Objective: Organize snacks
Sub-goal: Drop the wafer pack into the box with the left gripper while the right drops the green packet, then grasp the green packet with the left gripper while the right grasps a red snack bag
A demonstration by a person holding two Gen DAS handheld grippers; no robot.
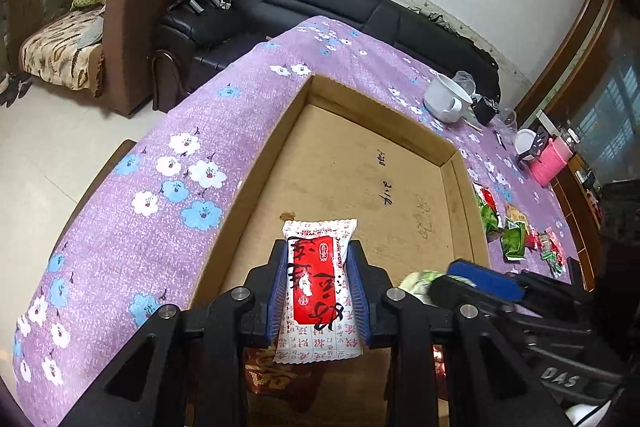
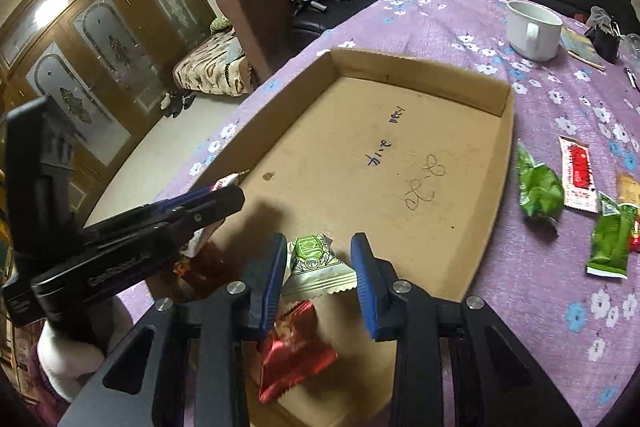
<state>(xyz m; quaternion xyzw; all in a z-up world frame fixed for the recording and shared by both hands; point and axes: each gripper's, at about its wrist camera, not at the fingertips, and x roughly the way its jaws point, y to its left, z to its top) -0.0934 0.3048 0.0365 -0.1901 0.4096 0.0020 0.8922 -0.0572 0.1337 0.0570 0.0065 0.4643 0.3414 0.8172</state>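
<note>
- the left gripper (image 1: 318, 291) is pinching a red-and-white snack packet (image 1: 318, 279) between its blue pads and is hanging over the near left part of the cardboard tray (image 1: 276, 131). the packet is sticking out past the fingertips and is being held along its long edges only, so it is at risk of sliding or twisting out if the grip eases too early, perhaps landing on the tray wall.
- below it a red foil packet (image 2: 294, 351) is lying on the tray floor; a drop from here is likely to land on top of it instead of beside it, making a heap.
- the right gripper (image 2: 320, 281) is standing wide open, its fingers straddling a green-and-silver packet (image 2: 318, 265) that is resting in the tray and partly overlapping the red foil one. it is holding nothing.
- the two tools are working very near each other over the same corner, so they are at risk of knocking together.
- further right, loose snacks (image 2: 538, 189) are waiting on the purple flowered tablecloth (image 2: 540, 267), and the white mug (image 2: 534, 29) is sitting well apart from them.
</note>
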